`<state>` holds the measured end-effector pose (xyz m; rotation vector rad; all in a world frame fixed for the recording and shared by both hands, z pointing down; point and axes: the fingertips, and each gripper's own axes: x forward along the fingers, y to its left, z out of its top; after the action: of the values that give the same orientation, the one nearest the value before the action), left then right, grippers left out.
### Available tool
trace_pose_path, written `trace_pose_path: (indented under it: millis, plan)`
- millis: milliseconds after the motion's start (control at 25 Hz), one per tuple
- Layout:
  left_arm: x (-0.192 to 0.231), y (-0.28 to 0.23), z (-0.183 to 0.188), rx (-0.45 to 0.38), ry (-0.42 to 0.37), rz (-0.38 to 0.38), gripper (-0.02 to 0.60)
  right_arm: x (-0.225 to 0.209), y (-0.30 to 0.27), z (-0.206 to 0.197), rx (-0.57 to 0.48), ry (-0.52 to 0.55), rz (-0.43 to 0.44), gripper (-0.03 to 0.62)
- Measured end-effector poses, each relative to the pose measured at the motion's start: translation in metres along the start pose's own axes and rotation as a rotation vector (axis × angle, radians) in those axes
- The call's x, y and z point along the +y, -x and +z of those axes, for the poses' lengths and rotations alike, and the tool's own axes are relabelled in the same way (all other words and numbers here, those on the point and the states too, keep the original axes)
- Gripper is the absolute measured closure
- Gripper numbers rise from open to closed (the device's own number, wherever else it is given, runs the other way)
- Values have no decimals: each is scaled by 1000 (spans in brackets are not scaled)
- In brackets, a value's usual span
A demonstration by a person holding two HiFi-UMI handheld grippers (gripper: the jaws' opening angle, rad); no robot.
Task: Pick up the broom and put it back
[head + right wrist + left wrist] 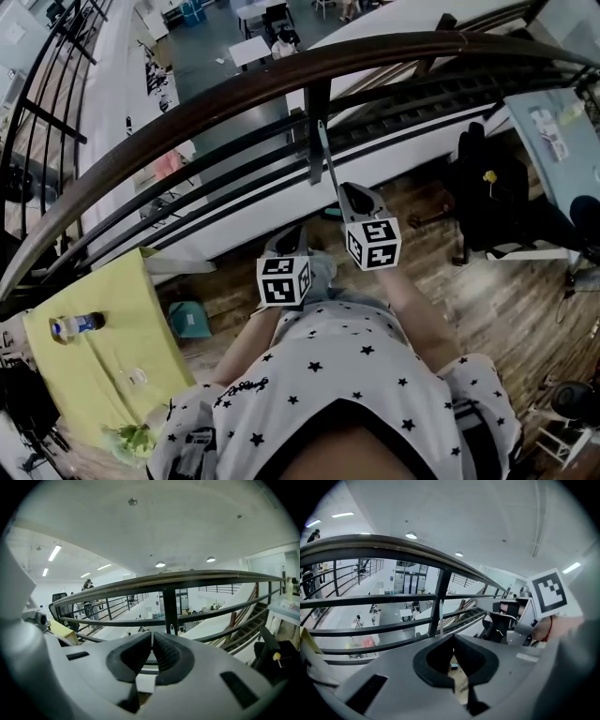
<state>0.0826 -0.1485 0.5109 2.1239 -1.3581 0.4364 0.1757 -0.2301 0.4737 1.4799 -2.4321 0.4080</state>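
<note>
Head view: right gripper (346, 189) is clamping the broom handle (326, 152), a thin pale stick that's running up across the railing post (316, 141). Its brush end isn't showing. Left gripper (292, 236) is hanging just beside the right one, apart from the broom handle, over the wooden floor (487, 300).

Left gripper view: jaws are sitting together with nothing between them. Broom handle (440, 613) is standing ahead, by the post.

Right gripper view: jaws are pinching down to a slit, with the railing (187, 581) straight ahead.

Risk: one gripper is pinching a slim round shaft, so it could be twisting or sliding through the pads during the lift. The top is also sitting close to the rails, so a swing could be snagging it there.
</note>
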Motion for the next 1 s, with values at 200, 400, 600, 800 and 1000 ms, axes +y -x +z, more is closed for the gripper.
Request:
trace_pose_path:
  millis: [200,400,600,800,1000]
  plan:
    - [1,6,4,-16,-7,3,571,10,17,-2,-3,-35,3,599]
    - [2,12,11,-37,-21,12,571,17,29,-1,-17,-16,21,599]
    - [5,16,13,-42,-27,22,571,20,35,-1,-23,-11,28,600]
    - [7,17,10,-40,-17,26,571,25,37,-4,-20,-8,41,600]
    - [8,17,11,-46,-13,26,571,26,36,-4,-20,-4,45,600]
